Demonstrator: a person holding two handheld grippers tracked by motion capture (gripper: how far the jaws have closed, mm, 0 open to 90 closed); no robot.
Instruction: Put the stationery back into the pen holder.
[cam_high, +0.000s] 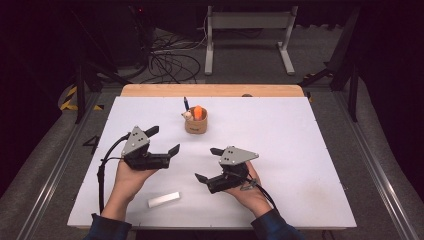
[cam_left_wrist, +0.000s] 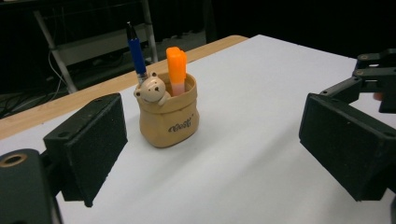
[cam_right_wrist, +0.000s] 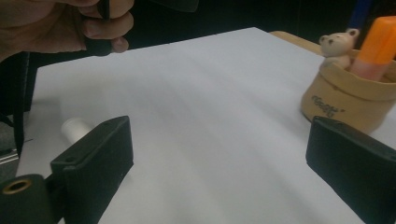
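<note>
Both grippers sit spread wide, gripping nothing: left gripper (cam_high: 162, 140), right gripper (cam_high: 206, 164). The pen cup (cam_high: 195, 122) stands mid-table toward the far edge, bare white table (cam_high: 300, 150) all around. A white stick (cam_high: 163, 199) lies near the front edge.

bright white table (cam_high: 300, 150), dark surroundings, soft blur

One tan pouch-shaped holder (cam_high: 196, 124) at twelve o'clock holds one blue pen (cam_left_wrist: 136, 52), one orange marker (cam_left_wrist: 176, 70), one bear figure (cam_left_wrist: 152, 88); one white cylinder (cam_high: 163, 199) at seven o'clock.
</note>
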